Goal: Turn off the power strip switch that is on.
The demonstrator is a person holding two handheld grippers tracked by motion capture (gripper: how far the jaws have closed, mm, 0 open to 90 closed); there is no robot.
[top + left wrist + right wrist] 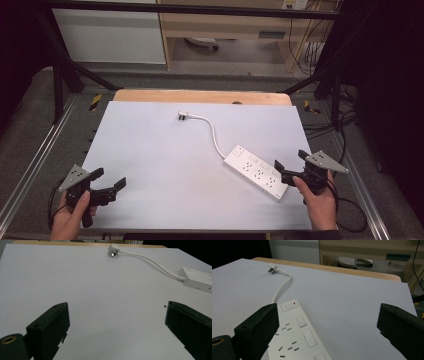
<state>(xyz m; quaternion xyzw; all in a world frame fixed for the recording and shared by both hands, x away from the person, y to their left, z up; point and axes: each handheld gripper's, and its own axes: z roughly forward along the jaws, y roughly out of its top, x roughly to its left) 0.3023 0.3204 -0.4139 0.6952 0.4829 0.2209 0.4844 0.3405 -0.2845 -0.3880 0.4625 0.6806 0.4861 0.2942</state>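
The white power strip (255, 171) lies at an angle on the pale sheet (165, 160) that covers the table; its cable (212, 131) curves away from its far end to the plug (183, 116), which lies free well beyond it; nothing stands between the strip and either tool; the right gripper (290, 165) hovers at the strip's near end, jaws spread wide and empty; the strip shows a switch, a red light and rows of sockets, its near end cut off in the right gripper view; the left gripper (111, 182), also released, sits well to the strip's left.
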